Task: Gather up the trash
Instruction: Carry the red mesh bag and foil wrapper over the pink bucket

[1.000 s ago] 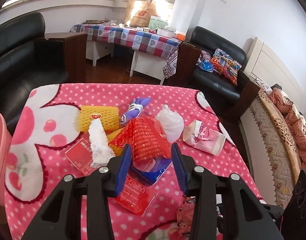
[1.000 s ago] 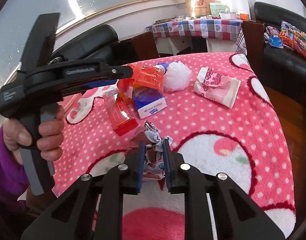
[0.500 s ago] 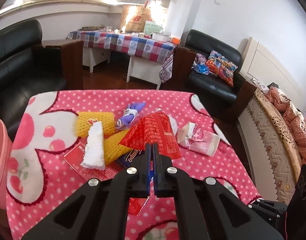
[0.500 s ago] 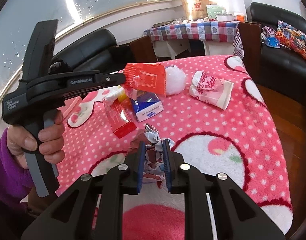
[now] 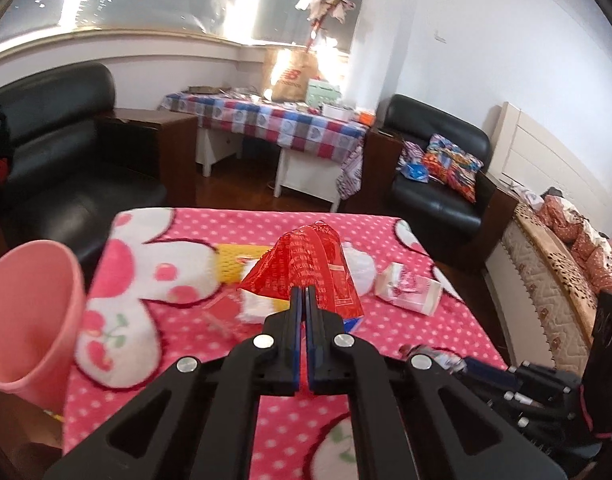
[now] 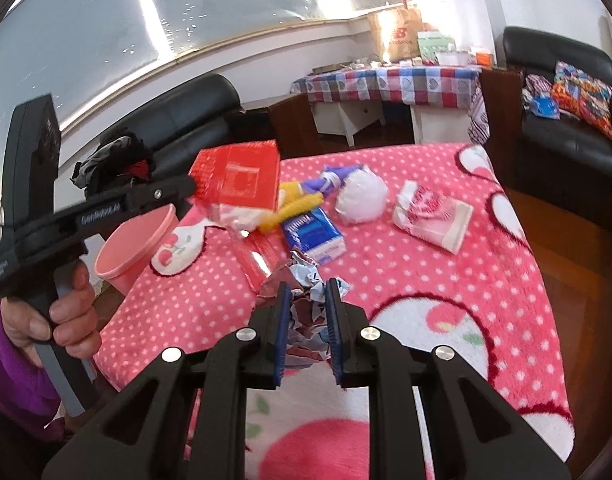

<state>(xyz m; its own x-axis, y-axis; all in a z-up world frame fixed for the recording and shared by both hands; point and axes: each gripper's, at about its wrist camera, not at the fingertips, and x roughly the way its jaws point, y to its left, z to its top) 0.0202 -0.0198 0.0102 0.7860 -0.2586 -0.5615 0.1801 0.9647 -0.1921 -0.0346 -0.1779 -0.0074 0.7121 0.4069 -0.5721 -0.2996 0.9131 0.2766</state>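
My left gripper [image 5: 304,294] is shut on a red plastic wrapper [image 5: 306,270] and holds it above the pink dotted table cover [image 5: 225,360]. In the right wrist view the wrapper [image 6: 241,178] hangs from the left gripper near a pink bin [image 6: 133,248]. The bin also shows at the left in the left wrist view [image 5: 29,312]. My right gripper [image 6: 308,292] is shut on a crumpled foil wrapper [image 6: 301,304] just above the cover. Other trash lies on the table: a blue tissue pack [image 6: 314,236], yellow foam net [image 6: 293,210], a white plastic ball [image 6: 362,196] and a pink-white paper bag [image 6: 430,216].
A black sofa [image 5: 57,152] stands at the left behind the bin. A checked table [image 5: 273,124] and a black armchair [image 5: 438,172] stand beyond. A bed edge [image 5: 554,280] lies to the right. A purple wrapper [image 6: 334,178] lies at the far side of the trash.
My left gripper shut on the red wrapper, lifted it off the pile and carried it up and left toward the pink bin. My right gripper stayed shut on the foil wrapper.
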